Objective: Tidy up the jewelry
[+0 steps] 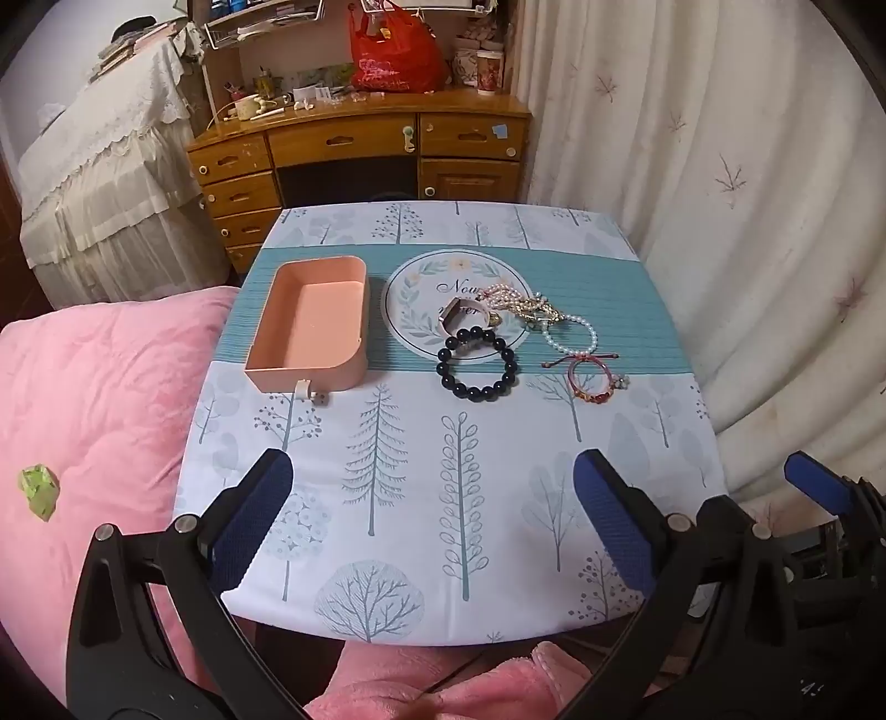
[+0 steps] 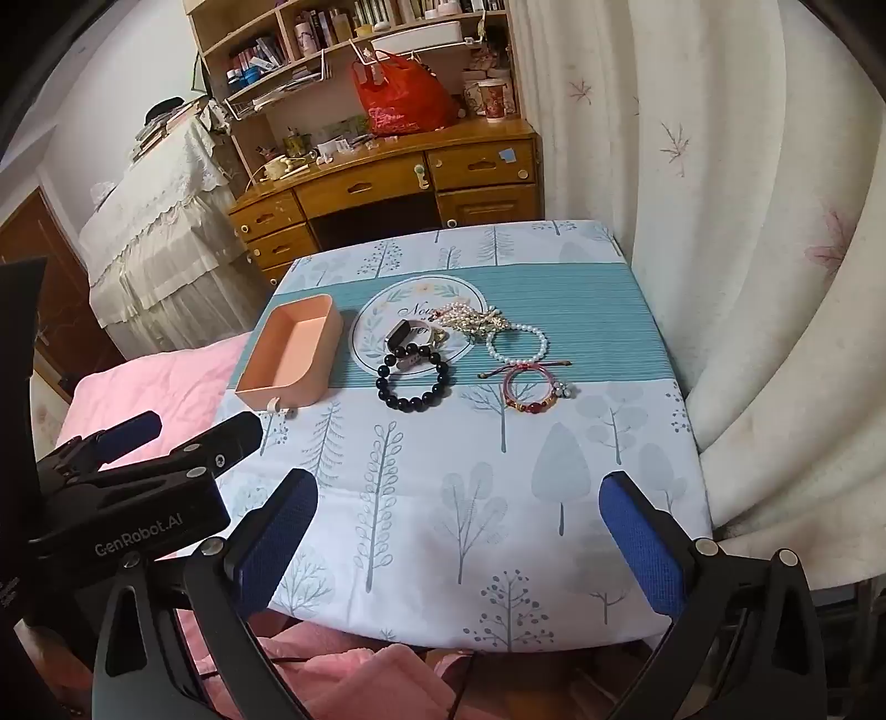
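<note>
An empty pink box [image 1: 310, 327] [image 2: 288, 354] stands at the table's far left. Right of it lies a pile of jewelry: a black bead bracelet [image 1: 477, 363] [image 2: 414, 379], a band with a dark rectangular face [image 1: 457, 313] [image 2: 400, 337], a white pearl bracelet [image 1: 570, 332] [image 2: 516, 344], a gold and pearl tangle [image 1: 520, 302] [image 2: 470, 320], and a red cord bracelet [image 1: 590, 379] [image 2: 529, 387]. My left gripper [image 1: 432, 515] is open and empty over the table's near edge. My right gripper [image 2: 459, 537] is open and empty beside it.
The table [image 1: 443, 498] has a tree-print cloth. A pink quilt [image 1: 94, 410] lies to the left. A white curtain [image 1: 747, 194] hangs on the right. A wooden desk [image 1: 360, 149] with a red bag [image 1: 393, 50] stands behind the table.
</note>
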